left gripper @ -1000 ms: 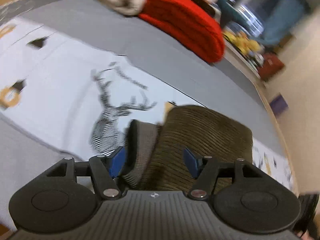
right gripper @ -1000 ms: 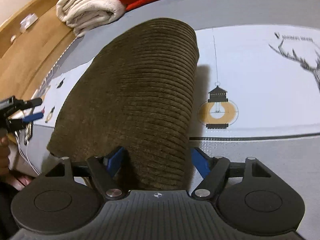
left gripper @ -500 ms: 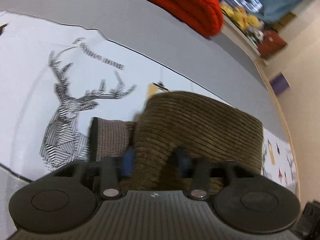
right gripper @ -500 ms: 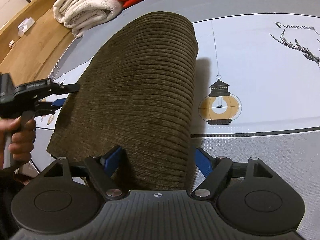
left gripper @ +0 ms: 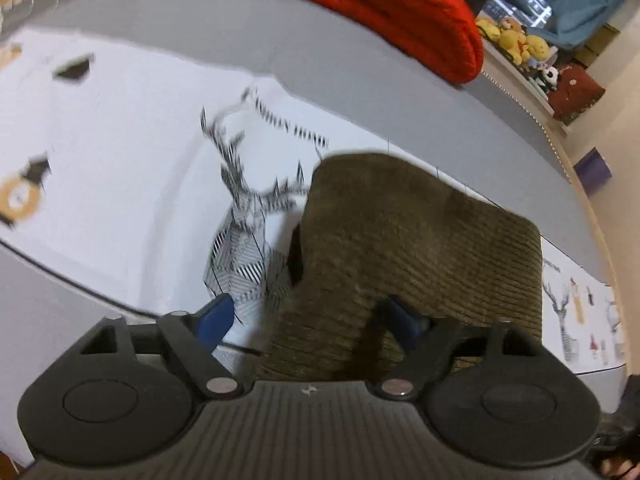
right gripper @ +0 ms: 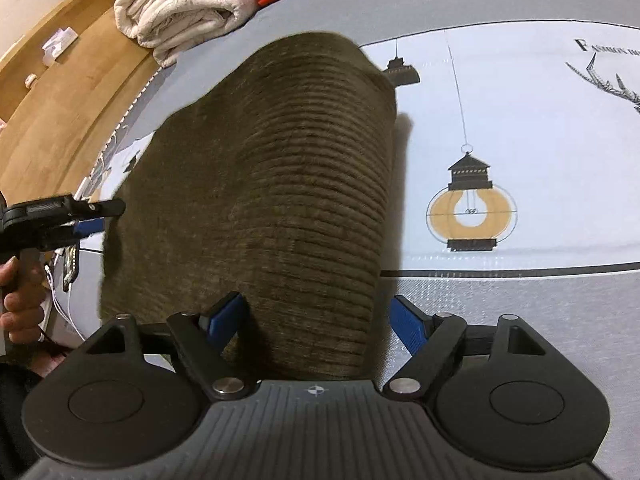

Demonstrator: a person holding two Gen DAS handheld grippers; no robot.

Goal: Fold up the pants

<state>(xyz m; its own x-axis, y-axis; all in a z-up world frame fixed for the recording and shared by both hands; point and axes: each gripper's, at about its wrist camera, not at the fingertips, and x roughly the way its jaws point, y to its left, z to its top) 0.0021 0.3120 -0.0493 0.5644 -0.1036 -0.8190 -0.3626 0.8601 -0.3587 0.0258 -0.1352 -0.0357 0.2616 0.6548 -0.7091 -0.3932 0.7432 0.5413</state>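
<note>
Surface: grey bed [left gripper: 360, 60] with a white printed sheet [right gripper: 520, 128] spread over it, showing a deer [left gripper: 248, 232] and a lantern [right gripper: 470, 208].
Pants: brown corduroy pants [right gripper: 280, 200], folded into a thick pad, lie on the sheet just left of the lantern; in the left wrist view they [left gripper: 420, 248] sit just right of the deer, partly covering its antlers.
Left gripper: left gripper [left gripper: 308, 320] has just been opening and its jaws now stand wide; a raised fold of the pants lies between them, the left pad clear of the cloth; whether the right pad touches cannot be told. The right wrist view shows it [right gripper: 92, 220] at the pants' left edge, held by a hand [right gripper: 20, 292].
Right gripper: right gripper [right gripper: 316, 320] is spread wide over the near edge of the pants, both pads off the cloth.
Background: red blanket [left gripper: 400, 12] and cream blanket [right gripper: 180, 4] beyond the pants, at the far side of the bed; wooden floor [right gripper: 60, 112] left of the bed.
</note>
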